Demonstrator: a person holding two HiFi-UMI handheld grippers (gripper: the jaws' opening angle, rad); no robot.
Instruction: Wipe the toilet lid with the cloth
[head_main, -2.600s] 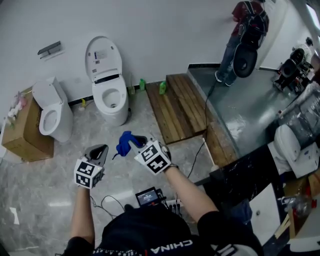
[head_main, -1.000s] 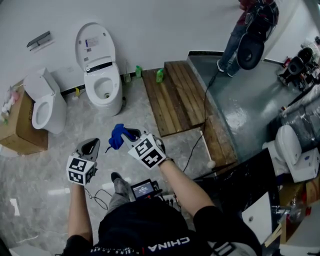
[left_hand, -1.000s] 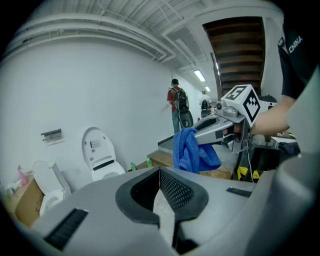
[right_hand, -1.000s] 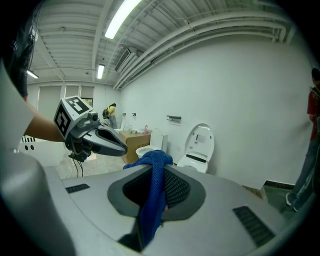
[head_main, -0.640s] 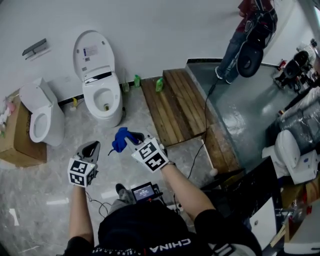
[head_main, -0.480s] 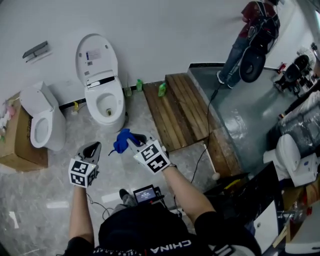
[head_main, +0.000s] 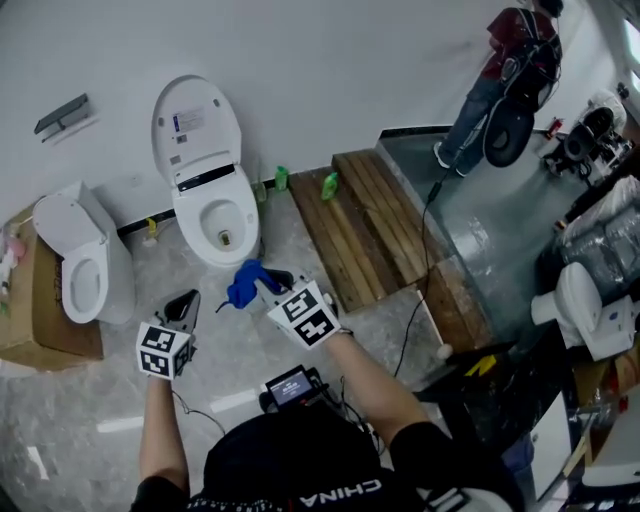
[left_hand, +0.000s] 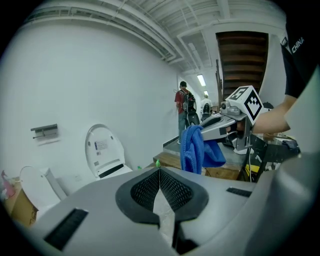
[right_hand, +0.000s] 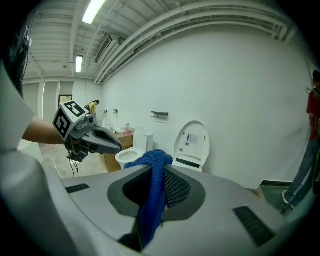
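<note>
The right gripper is clamping the blue cloth, which is hanging from its jaws at centre frame in the head view, just below the toilet. The left gripper, to the lower left, is holding nothing, its jaws pressed together. The lid is standing raised against the wall at upper left, well apart from the cloth. This is looking like the approach, with no wiping begun. Next, the cloth is needing to reach the lid's face and press flat against it.
</note>
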